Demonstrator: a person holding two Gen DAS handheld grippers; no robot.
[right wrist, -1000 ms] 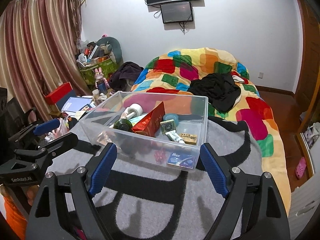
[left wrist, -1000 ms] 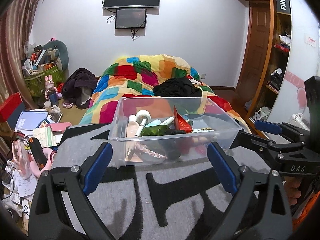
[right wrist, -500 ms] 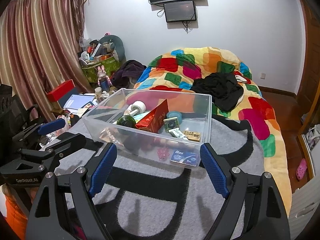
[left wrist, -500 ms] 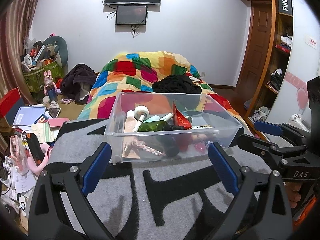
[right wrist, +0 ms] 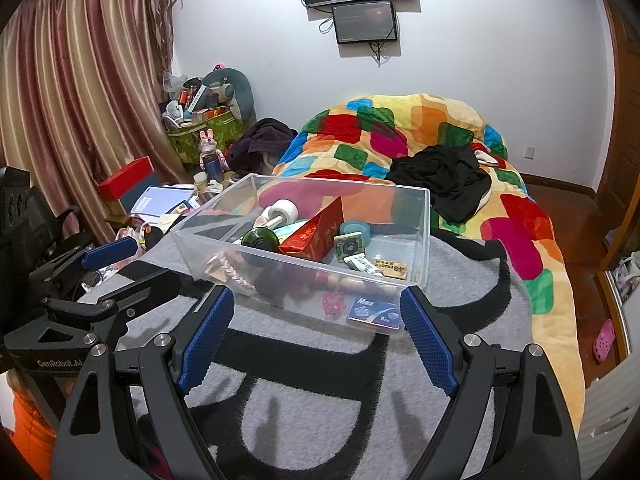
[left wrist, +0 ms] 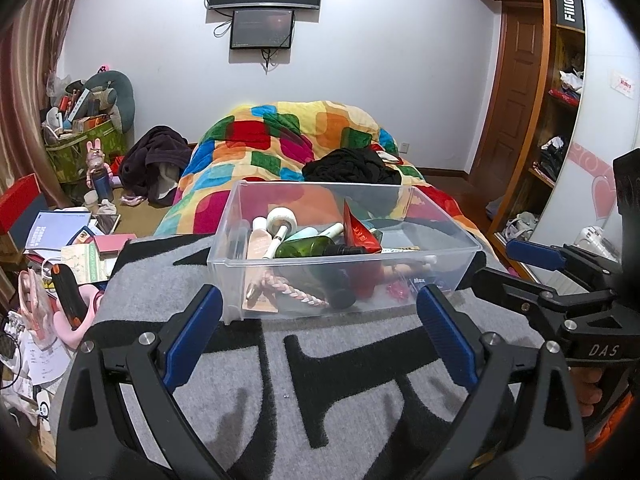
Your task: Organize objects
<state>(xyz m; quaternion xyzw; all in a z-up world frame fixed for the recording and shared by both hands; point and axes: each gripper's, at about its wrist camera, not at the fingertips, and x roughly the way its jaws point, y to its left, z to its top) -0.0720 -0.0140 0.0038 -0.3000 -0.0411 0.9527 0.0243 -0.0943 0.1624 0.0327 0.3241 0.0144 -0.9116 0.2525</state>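
Clear plastic bin (left wrist: 344,268) sitting on the grey-and-black blanket (left wrist: 360,380), straight ahead of both grippers and holding a jumble of small things. Left gripper (left wrist: 318,336) with jaws spread wide and empty, near the bin's long near wall. Right gripper (right wrist: 316,338) likewise wide apart and empty, aimed at a near corner of the bin, beside the blue "Max" packet (right wrist: 374,312). Inside the bin: green bottle (left wrist: 316,248) lying on its side, long axis running along the near wall, cap end toward the red packet (left wrist: 360,234); white roll (left wrist: 282,220) behind the bottle toward the far wall. Neither gripper clearly closer (a judgement only). Bin walls upright all round, so entry from above the rim; open blanket in front of the bin for setting things down.
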